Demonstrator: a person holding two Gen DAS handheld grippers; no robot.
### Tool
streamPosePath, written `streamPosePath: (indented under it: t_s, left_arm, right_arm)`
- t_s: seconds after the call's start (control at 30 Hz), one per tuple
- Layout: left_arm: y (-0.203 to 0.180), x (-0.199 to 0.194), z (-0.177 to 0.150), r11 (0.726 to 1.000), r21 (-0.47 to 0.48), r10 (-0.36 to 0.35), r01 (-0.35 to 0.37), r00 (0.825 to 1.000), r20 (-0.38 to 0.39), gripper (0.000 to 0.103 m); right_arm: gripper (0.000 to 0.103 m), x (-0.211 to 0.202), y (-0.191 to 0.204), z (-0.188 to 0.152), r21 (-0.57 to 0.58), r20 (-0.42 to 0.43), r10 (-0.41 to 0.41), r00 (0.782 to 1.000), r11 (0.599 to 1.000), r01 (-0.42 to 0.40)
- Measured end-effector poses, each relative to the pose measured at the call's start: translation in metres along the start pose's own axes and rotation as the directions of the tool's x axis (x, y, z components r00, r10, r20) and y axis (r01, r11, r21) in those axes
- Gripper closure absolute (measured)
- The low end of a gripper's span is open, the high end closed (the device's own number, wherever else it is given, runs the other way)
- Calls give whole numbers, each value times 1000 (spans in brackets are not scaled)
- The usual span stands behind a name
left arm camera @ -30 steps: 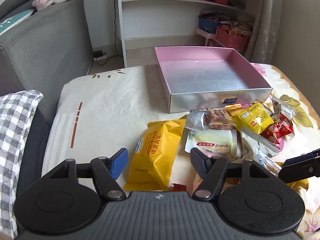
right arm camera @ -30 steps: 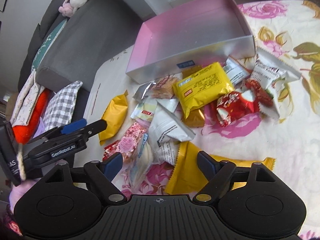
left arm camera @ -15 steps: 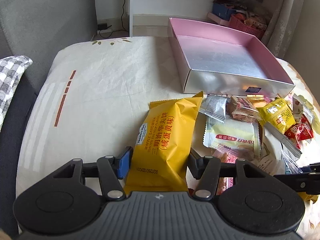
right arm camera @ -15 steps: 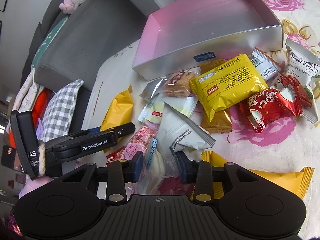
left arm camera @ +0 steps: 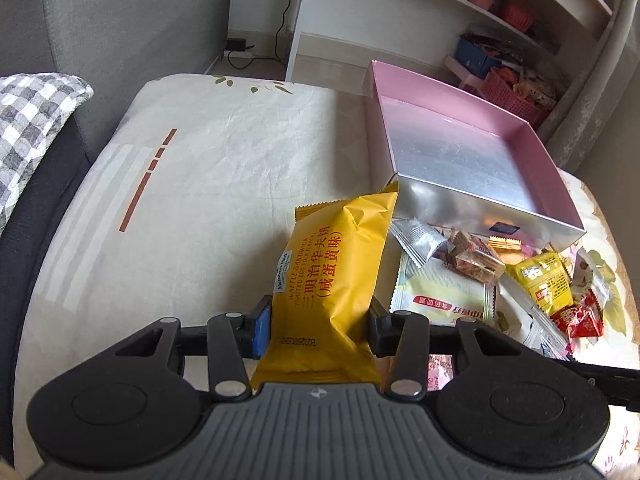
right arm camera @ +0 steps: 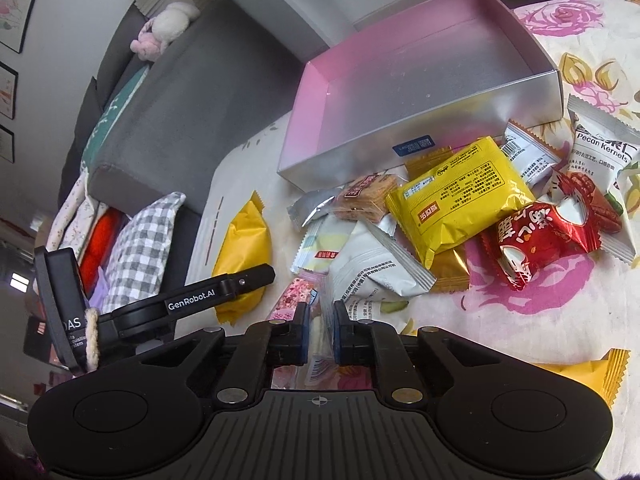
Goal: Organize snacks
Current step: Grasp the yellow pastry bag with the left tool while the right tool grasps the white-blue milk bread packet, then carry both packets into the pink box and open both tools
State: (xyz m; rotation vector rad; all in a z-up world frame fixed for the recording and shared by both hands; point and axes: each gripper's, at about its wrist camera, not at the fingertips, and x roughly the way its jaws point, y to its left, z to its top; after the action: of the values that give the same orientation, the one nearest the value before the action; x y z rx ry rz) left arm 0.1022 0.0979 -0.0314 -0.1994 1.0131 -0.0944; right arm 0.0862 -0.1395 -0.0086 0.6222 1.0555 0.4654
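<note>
Floral cloth; right tool hides pinched packet.

orange pkt cut off by right tool body | clear pkt contents unclear | shelf items blurred

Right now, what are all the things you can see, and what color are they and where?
Box: one, pink inside, silver outside, nothing in it, behind the snack pile.
Waffle sandwich packet: one, orange-yellow, between the left gripper's fingers.
Yellow packet: one, on top of the pile.
Red packet: one, right of the yellow packet.
Pecan kernels packet: one, white, far right.
Clear packet: one, pinched by the right gripper.
Checked cushion: one, grey-white, left.
Left gripper: black, closed on the waffle sandwich packet.
Right gripper: black, closed on the clear packet.
</note>
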Motion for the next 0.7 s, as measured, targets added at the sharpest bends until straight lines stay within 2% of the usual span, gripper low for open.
streamPosePath:
  t_s: [0.33,0.53,0.7]
  left_arm:
    - [-9,-18,16,998,-59,-16,21,997,74,63]
    - [-29,-25,27,989,-95,-100,113,986,136,63]
    - [-48,-21,32,988,-71,-121,136,976,179,63]
  right_arm:
    - [94,-37,-6,26,65,104,48,993,996,-55]
    - [95,-56,-16,52,126,156,61,986,989,-81]
    - [95,-77,-28,77,191,242,64,968,975,-112]
